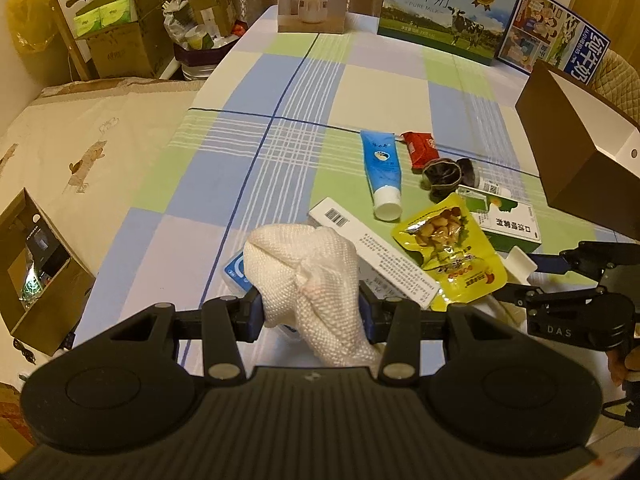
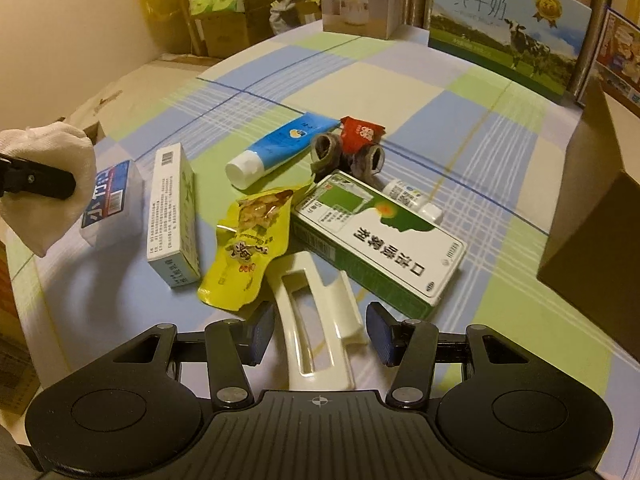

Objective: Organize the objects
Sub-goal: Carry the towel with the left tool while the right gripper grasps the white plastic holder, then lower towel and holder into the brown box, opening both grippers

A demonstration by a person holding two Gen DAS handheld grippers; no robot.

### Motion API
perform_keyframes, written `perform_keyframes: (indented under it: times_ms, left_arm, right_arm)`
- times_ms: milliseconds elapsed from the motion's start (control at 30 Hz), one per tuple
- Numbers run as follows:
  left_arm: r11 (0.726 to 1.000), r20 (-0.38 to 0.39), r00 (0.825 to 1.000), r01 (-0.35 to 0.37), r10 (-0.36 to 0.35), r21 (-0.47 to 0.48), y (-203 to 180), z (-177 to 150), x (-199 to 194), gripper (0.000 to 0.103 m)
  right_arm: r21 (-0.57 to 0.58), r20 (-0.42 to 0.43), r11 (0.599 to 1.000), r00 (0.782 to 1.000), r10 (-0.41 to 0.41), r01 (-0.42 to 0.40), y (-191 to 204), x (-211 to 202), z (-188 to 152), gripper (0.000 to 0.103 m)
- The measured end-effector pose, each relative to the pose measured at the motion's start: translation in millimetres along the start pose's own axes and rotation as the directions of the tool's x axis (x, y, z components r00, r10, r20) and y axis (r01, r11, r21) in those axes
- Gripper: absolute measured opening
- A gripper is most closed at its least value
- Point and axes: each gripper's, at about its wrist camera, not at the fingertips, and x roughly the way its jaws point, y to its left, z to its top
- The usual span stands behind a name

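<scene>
The table (image 2: 500, 128), covered by a checked cloth, carries the loose items in a cluster near its front edge. A brown box (image 2: 600, 240) stands at the right. The green-and-white carton (image 2: 384, 236) lies flat beside the yellow snack pouch (image 2: 248, 240); the long white box (image 2: 172, 216) lies left of the pouch, and the blue tube (image 2: 276, 148) lies behind them. The left gripper (image 1: 310, 308) is clamped on the white woven cloth (image 1: 316, 276), lifted above the table. The right gripper (image 2: 320, 336) stands spread, one finger either side of the white plastic holder (image 2: 316, 328), not touching it.
</scene>
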Motion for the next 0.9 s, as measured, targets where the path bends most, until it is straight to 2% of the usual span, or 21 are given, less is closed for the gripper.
perform_keyframes:
  times_ms: [33,100,433,667,900]
  left_arm:
    - [1.000,0.000,1.000,0.001,-0.001,0.002,1.7,0.1,0.4,0.039]
    - [1.000,0.001,1.000,0.004,-0.004,0.009,3.9,1.4,1.4,0.039]
    - [0.998,0.014,0.999,0.031,-0.032,0.050,-13.8,14.1,3.7,0.039]
    - [0.992,0.037,0.996,0.073,-0.077,0.108,-60.3,31.0,-0.2,0.039]
    - [0.968,0.057,0.986,0.144,-0.158,0.204,-134.3,53.0,-3.4,0.039]
  right_arm:
    - [-0.006,-0.001,1.000,1.000,-0.007,0.007,1.4,0.8,0.3,0.041]
    - [0.001,0.001,1.000,1.000,-0.011,0.011,2.1,0.5,0.7,0.038]
    - [0.109,0.003,0.994,1.000,-0.016,0.016,-14.1,-32.5,-5.2,0.038]
    - [0.191,0.053,0.981,0.998,-0.022,0.012,-47.4,-77.5,-10.9,0.038]
    - [0.291,0.103,0.956,0.992,-0.077,0.044,-101.9,-133.3,-16.5,0.038]
